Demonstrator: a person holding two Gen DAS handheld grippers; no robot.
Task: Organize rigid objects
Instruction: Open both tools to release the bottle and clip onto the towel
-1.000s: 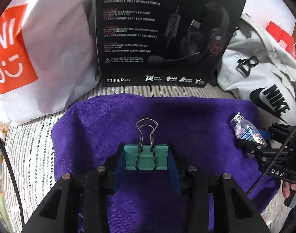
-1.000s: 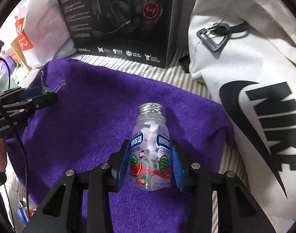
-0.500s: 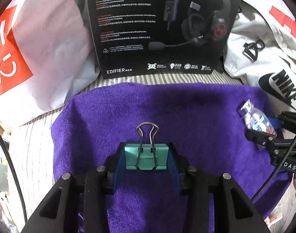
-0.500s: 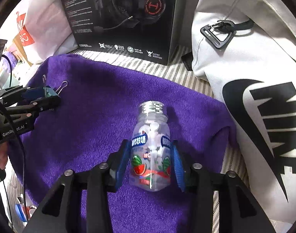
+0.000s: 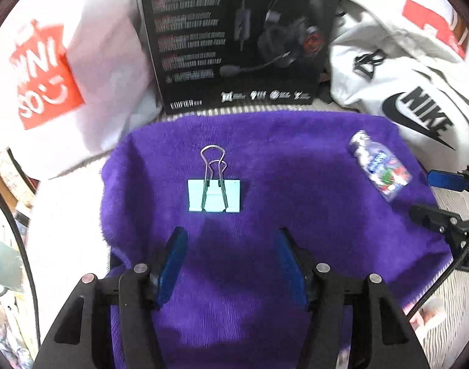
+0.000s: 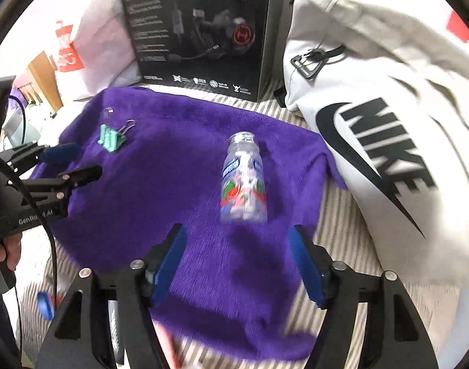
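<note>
Compared with half a second earlier, both tools have let go. The left gripper [image 5: 230, 246], which then clamped the teal metal binder clip with looped wire handles [image 5: 214, 196], now stands with its blue-padded fingers [image 5: 173, 259] spread wide and drawn back; the clip lies free on the purple terry-cloth towel [image 5: 296, 166], just ahead of the fingertips and centred between them, handles pointing away. The right gripper [image 6: 237, 240] likewise has parted its blue-padded fingers [image 6: 305, 264] from the clear plastic candy bottle with a silver screw cap and blue-and-red printed label [image 6: 243, 181]. The bottle lies on the towel ahead of the open jaws, slightly toward the right finger, cap pointing away; motion blur softens its outline and its small pale contents.

From the left wrist view the bottle [image 5: 380, 166] lies far to the right, beside the right gripper's fingertips [image 5: 443, 180]. From the right wrist view the clip [image 6: 111, 136] lies far to the left, just beyond the left gripper [image 6: 71, 161], whose handle a hand [image 6: 4, 247] holds.

The towel's pile is dense and soft over striped fabric [image 6: 342, 230]. Beyond it stand a black rectangular cardboard headset box [image 5: 237, 40], a white plastic bag with a red logo panel [image 5: 47, 73] on the left, and a white fabric bag with black lettering [image 6: 388, 141] on the right.
</note>
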